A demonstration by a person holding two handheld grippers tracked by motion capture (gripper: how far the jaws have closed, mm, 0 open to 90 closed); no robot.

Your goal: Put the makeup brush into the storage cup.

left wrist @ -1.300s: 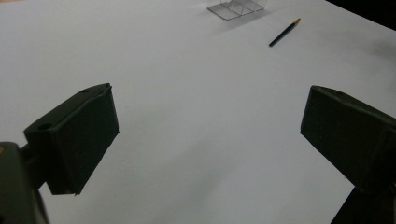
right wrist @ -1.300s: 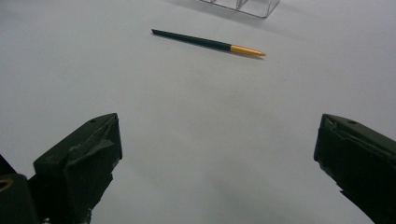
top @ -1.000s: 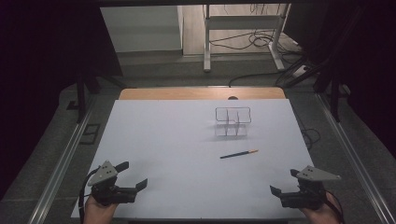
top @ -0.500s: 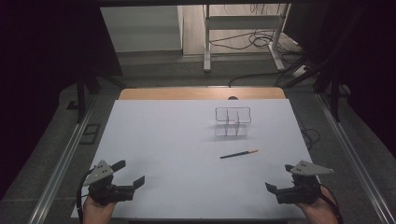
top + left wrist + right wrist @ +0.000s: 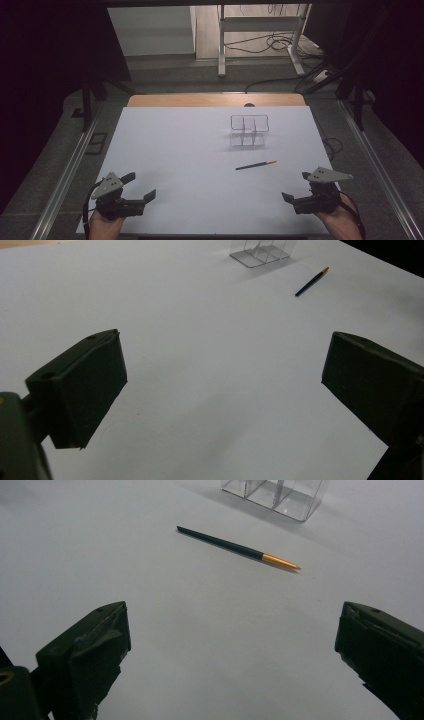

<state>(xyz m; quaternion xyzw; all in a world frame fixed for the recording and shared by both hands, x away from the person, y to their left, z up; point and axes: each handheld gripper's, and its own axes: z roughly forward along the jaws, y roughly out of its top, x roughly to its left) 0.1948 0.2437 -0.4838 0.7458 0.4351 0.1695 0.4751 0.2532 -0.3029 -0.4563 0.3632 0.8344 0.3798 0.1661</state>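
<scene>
My right claw (image 5: 296, 191) hangs wide and empty over the near right corner of the white tabletop (image 5: 190, 150); my left claw (image 5: 141, 186) is just as wide and empty at the near left corner, well apart from everything. Ahead of the right claw lies the pencil (image 5: 235, 546) — dark green shaft, orange tip — flat on the tabletop, alone and slanted across my line of sight. Beyond it stands a clear plastic organizer (image 5: 249, 130) with dividers, near but not touching. I judge the pencil light, stiff and thin, likely to roll or skid on this smooth surface, so I would pinch it across the middle of the dark shaft — jaws square to its length, closing low against the tabletop.
</scene>
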